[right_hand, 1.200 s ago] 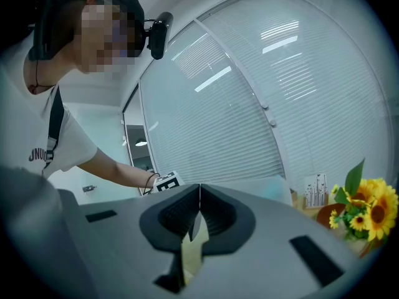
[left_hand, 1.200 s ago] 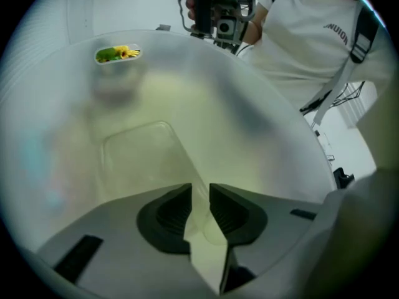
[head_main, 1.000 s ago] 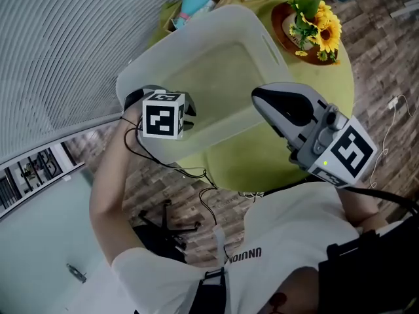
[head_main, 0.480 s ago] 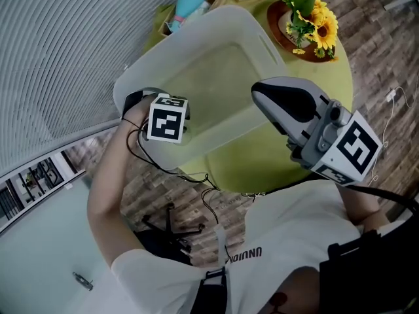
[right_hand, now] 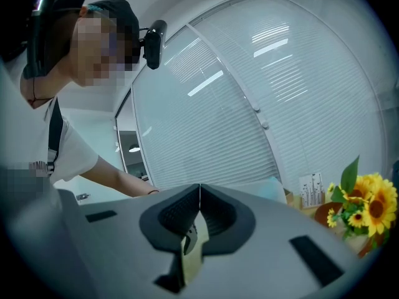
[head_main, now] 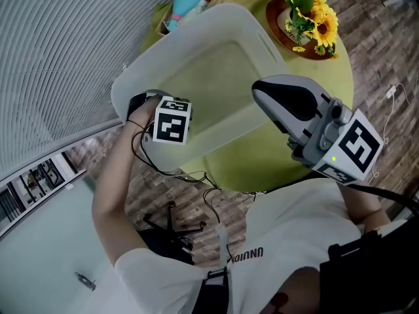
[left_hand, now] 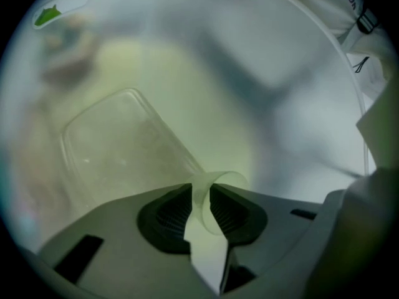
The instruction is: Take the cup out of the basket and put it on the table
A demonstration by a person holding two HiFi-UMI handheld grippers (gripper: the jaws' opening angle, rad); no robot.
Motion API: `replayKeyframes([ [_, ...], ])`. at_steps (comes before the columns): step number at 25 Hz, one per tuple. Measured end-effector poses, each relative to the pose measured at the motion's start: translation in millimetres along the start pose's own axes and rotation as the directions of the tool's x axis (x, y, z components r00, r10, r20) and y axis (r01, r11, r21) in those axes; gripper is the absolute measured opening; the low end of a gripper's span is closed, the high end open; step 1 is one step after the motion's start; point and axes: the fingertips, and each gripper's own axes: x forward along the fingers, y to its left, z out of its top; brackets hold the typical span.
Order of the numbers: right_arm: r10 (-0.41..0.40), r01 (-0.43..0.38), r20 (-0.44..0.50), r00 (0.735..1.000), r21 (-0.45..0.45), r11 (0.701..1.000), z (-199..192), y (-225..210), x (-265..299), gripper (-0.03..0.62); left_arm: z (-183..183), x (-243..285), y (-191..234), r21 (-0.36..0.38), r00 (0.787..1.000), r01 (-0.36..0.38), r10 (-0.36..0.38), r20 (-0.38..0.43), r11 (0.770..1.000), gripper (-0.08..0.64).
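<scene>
Here the cup [left_hand: 124,148] is pinched at the rim by the left gripper [left_hand: 201,195], its body pointing away. The right gripper [right_hand: 199,195] is clenched empty, farther off.

print on the shirt [head_main: 275,227] (upside down) is too unclear to read.

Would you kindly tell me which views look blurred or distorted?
Left gripper view: soft and hazy, the clear cup faint against the milky basket; right gripper view: sharp, fisheye bends the blinds; head view: sharp, evenly lit.
</scene>
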Motion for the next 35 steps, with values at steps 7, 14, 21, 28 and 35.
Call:
replayKeyframes([
  [7,-0.001,0.001,-0.002,1.0,0.012,1.0,-1,-2,-4,0.02,2,-2,11,-0.013,0.998,-0.066,0.066,0.006,0.998,0.05],
  [14,-0.009,0.009,0.007,1.0,0.017,1.0,2,-5,-11,0.02,6,-10,18,-0.055,0.993,-0.116,0.118,0.029,0.992,0.034],
  [21,-0.007,0.007,0.026,1.0,0.012,1.0,7,-2,-18,0.02,11,-20,20,-0.139,0.986,-0.151,0.159,0.046,0.979,0.031],
  [28,-0.002,0.002,0.039,0.999,0.004,1.0,10,4,-26,0.02,12,-37,26,-0.201,0.965,-0.245,0.259,0.044,0.948,0.029],
  [35,0.004,-0.004,0.052,0.999,-0.008,1.0,12,12,-34,0.02,13,-54,34,-0.236,0.918,-0.379,0.396,0.029,0.895,0.029],
])
